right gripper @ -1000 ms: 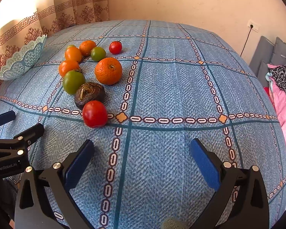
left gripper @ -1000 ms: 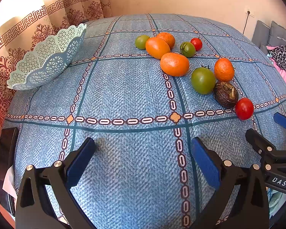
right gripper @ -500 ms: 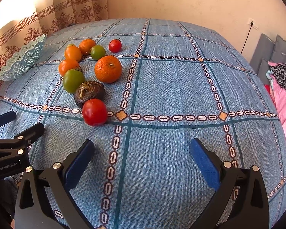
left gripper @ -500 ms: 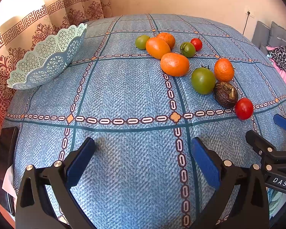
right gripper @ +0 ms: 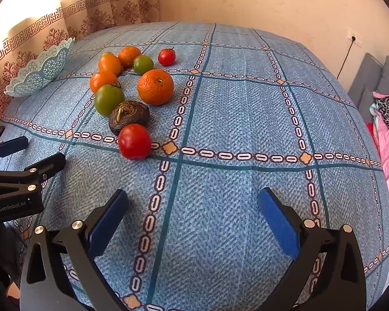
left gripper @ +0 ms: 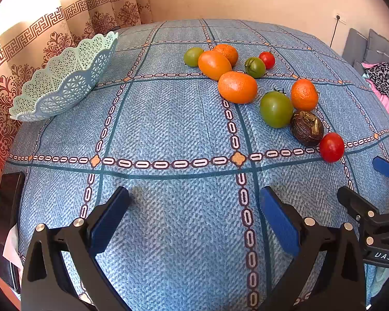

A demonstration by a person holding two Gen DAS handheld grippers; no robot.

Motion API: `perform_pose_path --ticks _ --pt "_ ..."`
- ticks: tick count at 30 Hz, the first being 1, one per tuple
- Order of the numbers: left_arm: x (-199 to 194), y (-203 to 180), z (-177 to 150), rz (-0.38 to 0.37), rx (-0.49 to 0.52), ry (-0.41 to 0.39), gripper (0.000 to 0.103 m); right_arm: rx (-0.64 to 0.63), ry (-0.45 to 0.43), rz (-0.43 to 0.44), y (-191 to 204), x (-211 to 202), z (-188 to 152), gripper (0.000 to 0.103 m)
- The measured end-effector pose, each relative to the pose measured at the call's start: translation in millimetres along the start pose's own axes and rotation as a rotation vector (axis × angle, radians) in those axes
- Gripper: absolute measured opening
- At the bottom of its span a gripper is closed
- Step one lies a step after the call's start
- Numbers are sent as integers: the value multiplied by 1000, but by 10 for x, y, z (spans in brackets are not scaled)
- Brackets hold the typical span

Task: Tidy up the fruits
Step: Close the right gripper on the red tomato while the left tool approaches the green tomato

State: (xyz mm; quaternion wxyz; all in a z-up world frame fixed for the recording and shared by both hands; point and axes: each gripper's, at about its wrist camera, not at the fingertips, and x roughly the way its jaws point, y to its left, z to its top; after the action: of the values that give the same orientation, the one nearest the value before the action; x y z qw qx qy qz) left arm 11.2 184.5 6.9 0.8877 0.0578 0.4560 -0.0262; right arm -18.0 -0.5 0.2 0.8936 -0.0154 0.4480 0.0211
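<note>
Sensibly, start with the nearest fruit: the red tomato (right gripper: pixel 134 141) at centre left of the right view, touching the dark fruit (right gripper: pixel 129 116), so close on it gently and carry it to the basket (left gripper: pixel 64 75) at upper left. Both the left hand-held gripper (left gripper: pixel 194 204) and the right hand-held gripper (right gripper: pixel 193 203) hover level over the tabletop (right gripper: pixel 246 119), jaws spread wide, empty.

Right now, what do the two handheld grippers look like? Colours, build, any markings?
Both look alike. The left gripper and right gripper have black, angular plastic fingers with triangular cut-outs, silver round fasteners and flat blue pads on the inner faces. White lettering "GenRobot.AI" shows on the left gripper's body in the right wrist view; "DAS" shows on the right gripper's body in the left wrist view. No cables or sleeves visible.
</note>
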Motion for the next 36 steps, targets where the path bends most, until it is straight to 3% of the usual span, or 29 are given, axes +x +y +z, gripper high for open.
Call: perform_pose_path --ticks 13,26,31,34,36 --pt "0 -3 0 -3 0 0 101 -12 -7 9 7 -28 1 98" --pt "-74 117 52 -57 -41 8 101 42 -47 141 -39 -161 79 98" --pt "-104 173 98 -49 -52 -5 101 0 -59 161 113 -107 195 90" --pt "-109 217 142 -44 -69 -10 101 -11 -43 175 176 -27 245 70" --pt "-114 232 169 -39 -73 -14 101 -12 -35 186 207 33 283 64"
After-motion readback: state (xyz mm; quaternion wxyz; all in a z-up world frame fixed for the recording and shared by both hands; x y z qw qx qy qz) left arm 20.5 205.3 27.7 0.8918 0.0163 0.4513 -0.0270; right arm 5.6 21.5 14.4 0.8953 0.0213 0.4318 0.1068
